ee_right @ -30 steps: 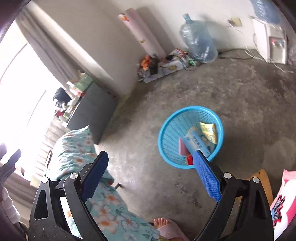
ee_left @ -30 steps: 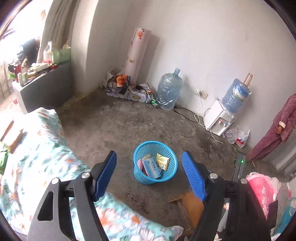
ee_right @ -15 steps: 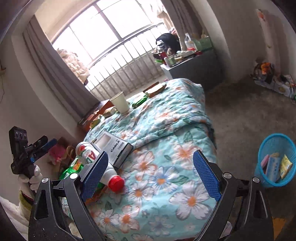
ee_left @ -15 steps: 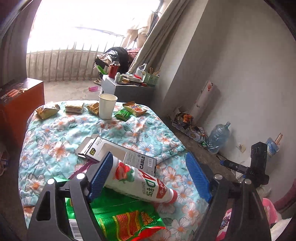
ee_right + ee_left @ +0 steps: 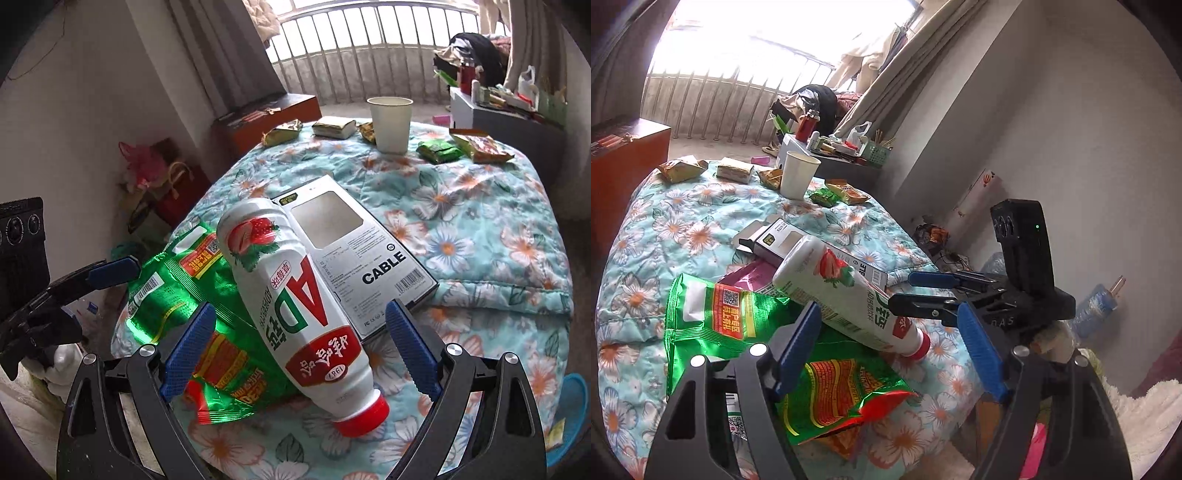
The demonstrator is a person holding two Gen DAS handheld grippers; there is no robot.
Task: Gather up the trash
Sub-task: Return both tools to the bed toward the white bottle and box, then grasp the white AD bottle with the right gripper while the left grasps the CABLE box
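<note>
A white AD milk bottle with a red cap lies on a green snack bag and a black cable box on the floral quilt. My right gripper is open, its fingers either side of the bottle's lower half, not touching. My left gripper is open, low over the green bag, with the bottle just ahead. The right gripper also shows in the left wrist view, and the left gripper shows in the right wrist view.
A paper cup and several small snack packets lie at the quilt's far end. The blue basket's rim shows low right, on the floor. A red-brown cabinet stands left of the bed, and a cluttered grey stand beyond.
Both grippers swung from the floor basket to the bed, then closed in low over the bottle and green bag. Both stayed open.
</note>
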